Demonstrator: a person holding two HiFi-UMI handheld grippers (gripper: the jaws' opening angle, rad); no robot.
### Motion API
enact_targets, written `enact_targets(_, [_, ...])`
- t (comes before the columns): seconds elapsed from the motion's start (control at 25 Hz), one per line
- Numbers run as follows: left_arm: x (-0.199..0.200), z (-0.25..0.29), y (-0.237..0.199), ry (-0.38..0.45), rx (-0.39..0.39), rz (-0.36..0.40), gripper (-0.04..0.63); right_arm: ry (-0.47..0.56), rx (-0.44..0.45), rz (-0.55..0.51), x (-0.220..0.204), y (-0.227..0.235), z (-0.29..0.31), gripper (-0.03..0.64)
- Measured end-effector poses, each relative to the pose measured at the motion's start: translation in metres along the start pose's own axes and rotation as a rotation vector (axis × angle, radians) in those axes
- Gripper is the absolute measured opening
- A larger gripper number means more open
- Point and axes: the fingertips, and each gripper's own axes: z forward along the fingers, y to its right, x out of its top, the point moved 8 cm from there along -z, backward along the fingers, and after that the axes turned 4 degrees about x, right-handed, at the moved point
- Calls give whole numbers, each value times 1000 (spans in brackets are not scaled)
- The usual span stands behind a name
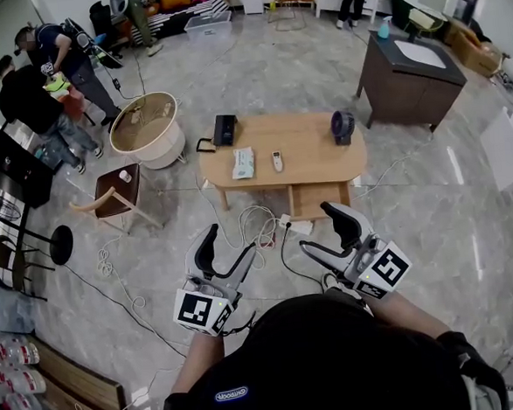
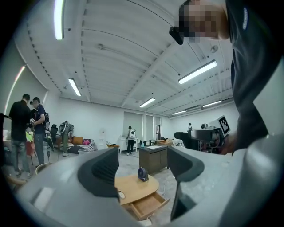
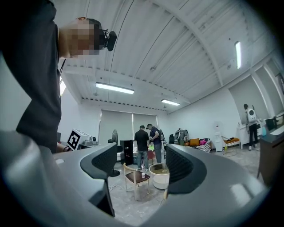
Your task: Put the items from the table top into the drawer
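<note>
An oval wooden table [image 1: 301, 153] stands a few steps ahead. On its top lie a black device [image 1: 225, 128], a tissue packet [image 1: 243, 163], a white remote [image 1: 277, 161] and a small dark fan [image 1: 343, 126]. Its drawer [image 1: 316, 199] is pulled open on the near side and looks empty. My left gripper [image 1: 229, 250] and right gripper [image 1: 324, 230] hover near my body, well short of the table, both open with nothing between the jaws. The left gripper view looks at the table [image 2: 133, 186], the fan [image 2: 142, 174] and the drawer [image 2: 146, 205]. The right gripper view faces away from the table.
Cables and a power strip [image 1: 280, 224] lie on the floor before the drawer. A round white tub table [image 1: 149, 128] and a small wooden chair [image 1: 115, 190] stand to the left, with people [image 1: 38, 92] beyond. A dark sink cabinet [image 1: 409, 71] stands at the right.
</note>
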Motion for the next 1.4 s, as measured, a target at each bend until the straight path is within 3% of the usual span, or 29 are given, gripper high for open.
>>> enact_targets(0.36, [-15, -7, -13, -12, 13, -5, 377, -21, -48, -32, 1, 0, -9, 374])
enact_targets(0.8, [-25, 4, -26, -45, 59, 0, 379, -28, -164, -13, -4, 24, -15, 377])
enact_targets(1.2, [-42, 46, -48, -127, 127, 24, 378, -45, -134, 77, -37, 91, 15, 377])
enact_targets(1.4, [-41, 95, -63, -102, 195, 59, 377, -28, -111, 72, -39, 149, 41, 377])
